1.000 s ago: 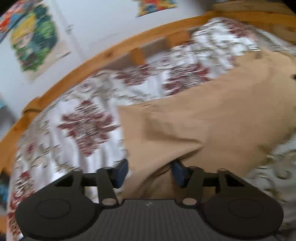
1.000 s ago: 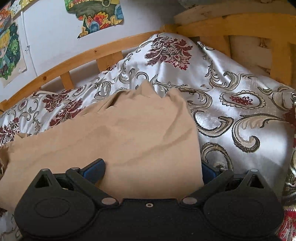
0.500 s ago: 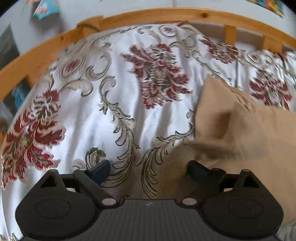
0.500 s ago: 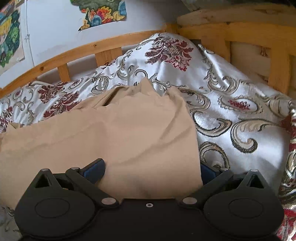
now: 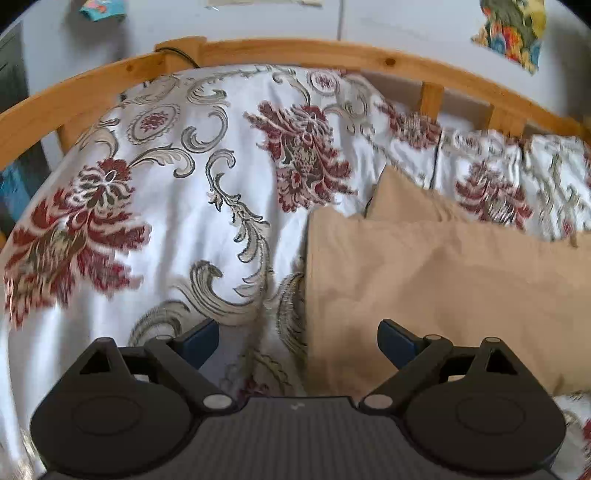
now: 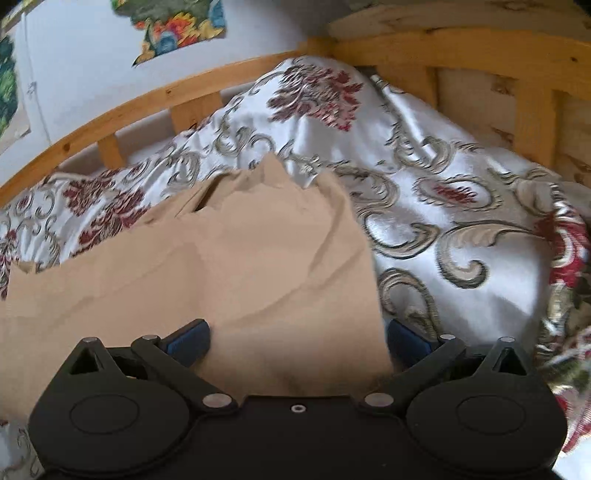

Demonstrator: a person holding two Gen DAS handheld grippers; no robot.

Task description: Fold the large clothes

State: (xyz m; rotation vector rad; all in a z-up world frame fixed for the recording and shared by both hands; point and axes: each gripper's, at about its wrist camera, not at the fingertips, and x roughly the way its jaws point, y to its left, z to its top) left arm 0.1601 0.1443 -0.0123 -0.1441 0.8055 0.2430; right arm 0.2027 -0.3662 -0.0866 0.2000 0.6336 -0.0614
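I am hovering both tools wide open, empty, over the bed: left tool (image 5: 298, 341) straddling the tan garment's (image 5: 424, 288) left edge, right tool (image 6: 297, 341) its right edge.

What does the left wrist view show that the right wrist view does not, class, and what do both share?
Only the left wrist view: the left gripper, jaws wide apart over the tan garment's straight side edge, nothing clamped, and a small teal paper scrap on the wall.

Only the right wrist view: the right gripper, jaws wide apart with tan cloth lying between them, and the pale wooden bed end panel.

Both share: the tan folded cloth garment, the white satin bedspread with red flowers, the curved wooden bed rail and a colourful wall picture.
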